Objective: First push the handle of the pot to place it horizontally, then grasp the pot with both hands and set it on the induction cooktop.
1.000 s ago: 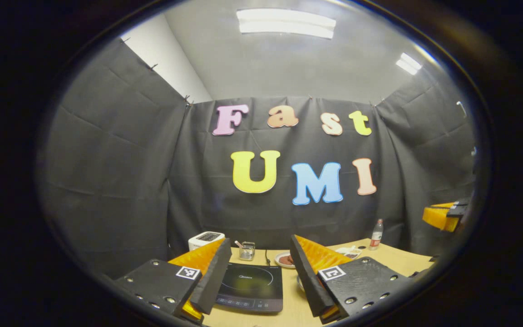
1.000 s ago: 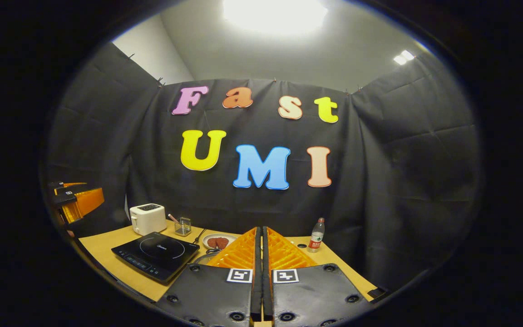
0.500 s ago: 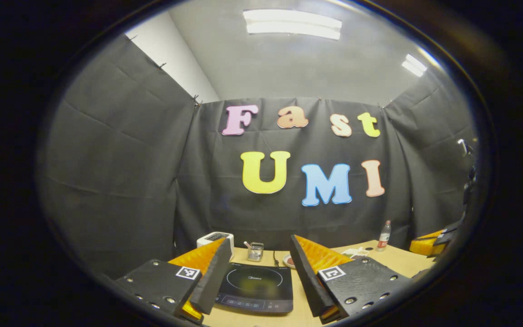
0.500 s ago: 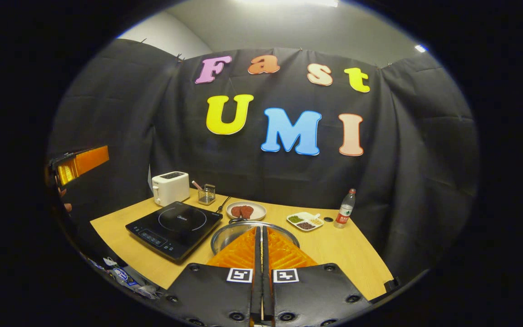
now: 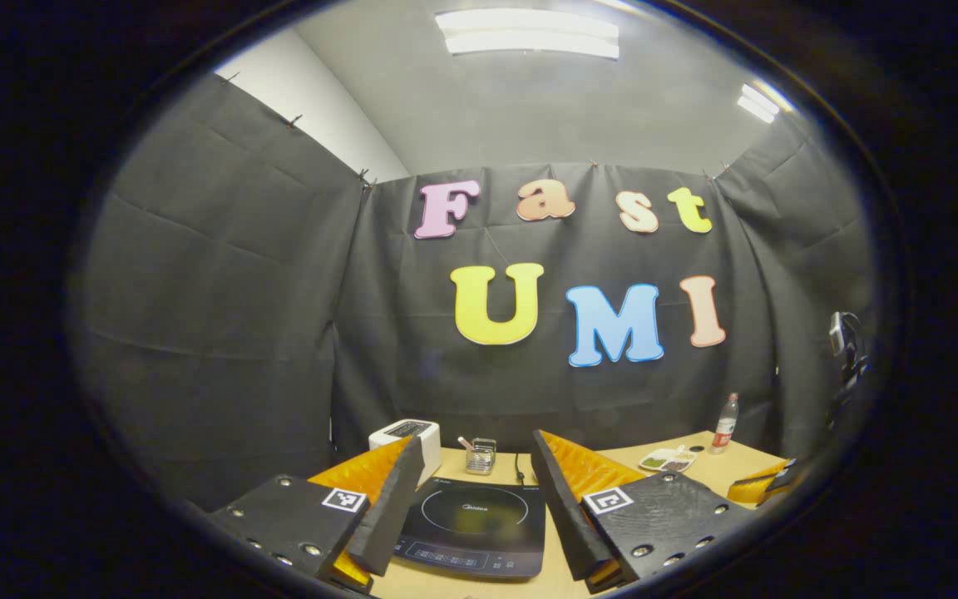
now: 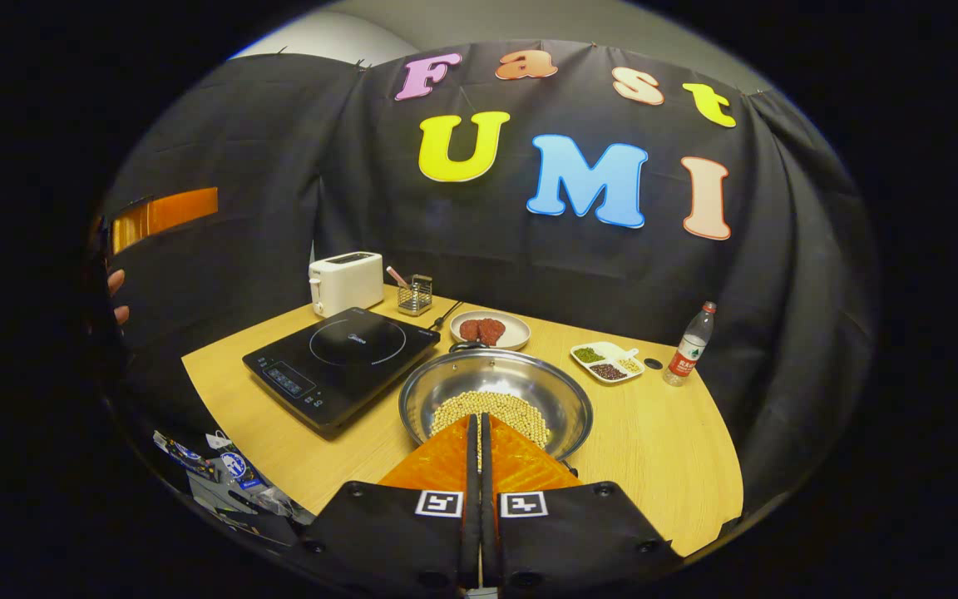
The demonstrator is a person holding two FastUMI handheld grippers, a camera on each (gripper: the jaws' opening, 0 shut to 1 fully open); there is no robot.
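With the right gripper (image 6: 479, 433) pressed closed and empty at the frame's lower centre, just before the bean-filled pot (image 6: 496, 403) beside the induction cooktop (image 6: 342, 353), and the left gripper (image 5: 466, 491) held wide open, the handle was best nudged slowly sideways.

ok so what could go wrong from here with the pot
The pot holds loose beans, so a hard push on its handle could tip or scatter them. The plate of meat sits just behind the pot and may get bumped. The right gripper is shut; it must open before any grasp.
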